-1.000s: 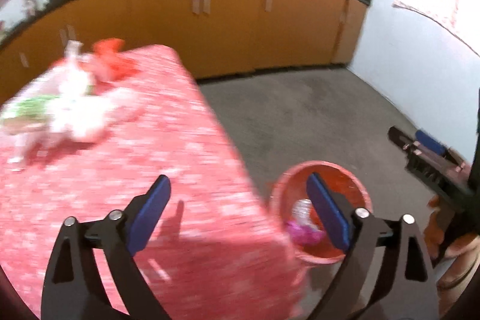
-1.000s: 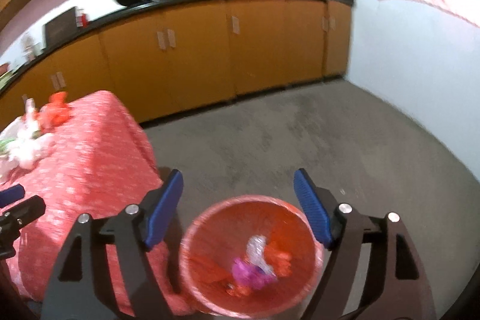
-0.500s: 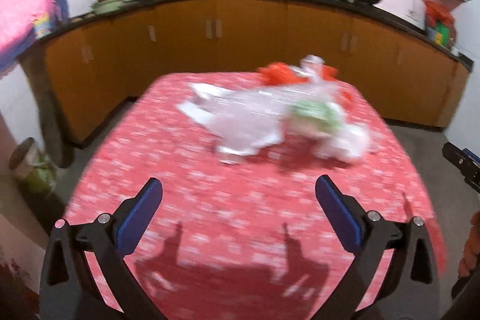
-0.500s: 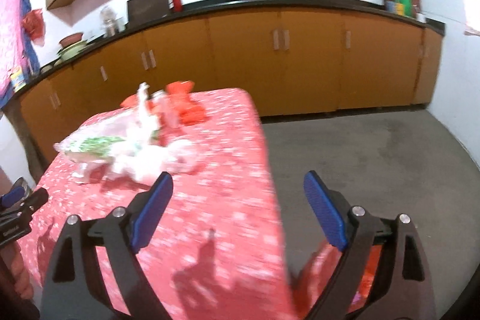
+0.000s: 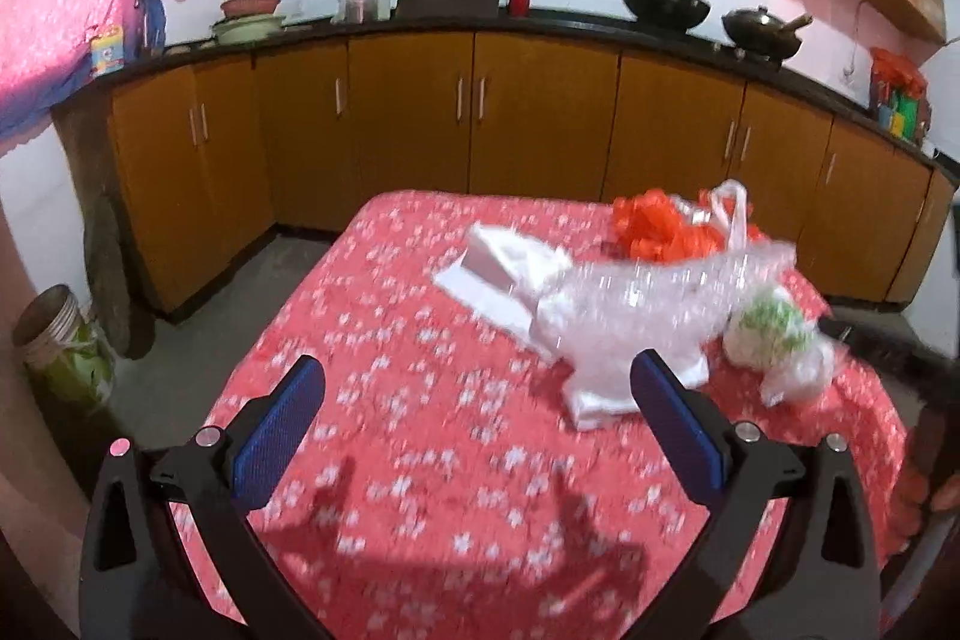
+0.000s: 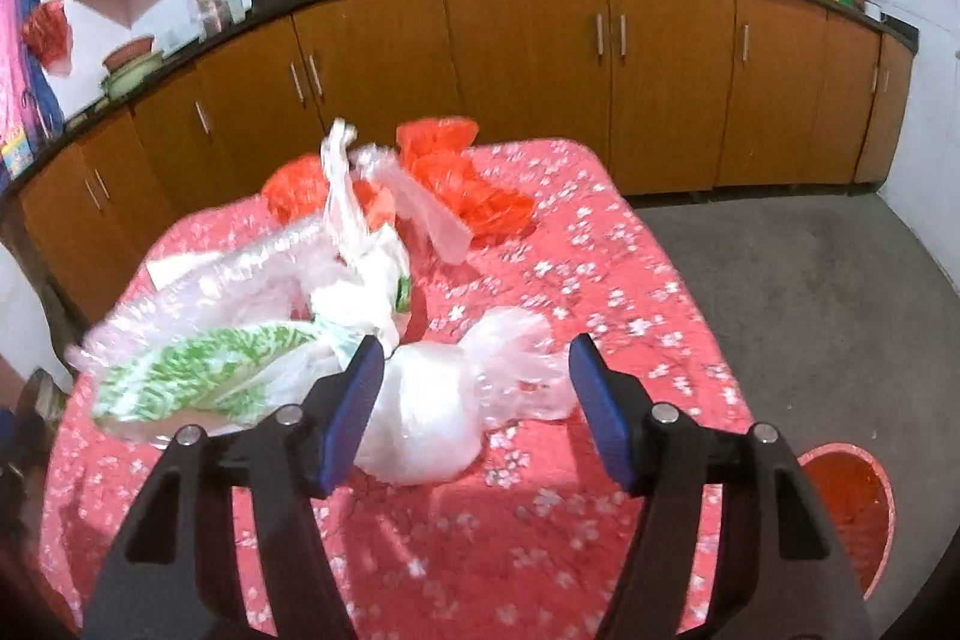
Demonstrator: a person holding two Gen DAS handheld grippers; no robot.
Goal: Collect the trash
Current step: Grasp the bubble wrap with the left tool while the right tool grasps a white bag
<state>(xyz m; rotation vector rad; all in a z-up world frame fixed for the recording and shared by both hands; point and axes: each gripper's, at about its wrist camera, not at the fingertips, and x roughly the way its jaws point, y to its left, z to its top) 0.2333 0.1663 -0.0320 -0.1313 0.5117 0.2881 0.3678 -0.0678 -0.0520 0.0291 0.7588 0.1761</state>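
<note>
The right hand-held gripper (image 6: 474, 406) is spread wide and empty, straddling a knotted white bag (image 6: 420, 418) that lies just ahead, long axis left to right. The left hand-held gripper (image 5: 474, 430), also wide open, sits farther from the pile. Bags litter the red-clothed desk (image 6: 600, 280); a red bin (image 6: 852, 508) stands on the floor at right, with cabinets beyond.

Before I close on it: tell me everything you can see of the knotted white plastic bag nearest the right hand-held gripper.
The knotted white bag is a rounded, stuffed bundle of thin, milky, translucent plastic; its contents are not visible. Its neck is pinched, with a crinkled clear tail fanning toward the right. It lies on its side on the red floral tablecloth, beside the green-and-white patterned bag. The right hand-held gripper is open, the bundle showing between its fingers; contact cannot be judged.
</note>
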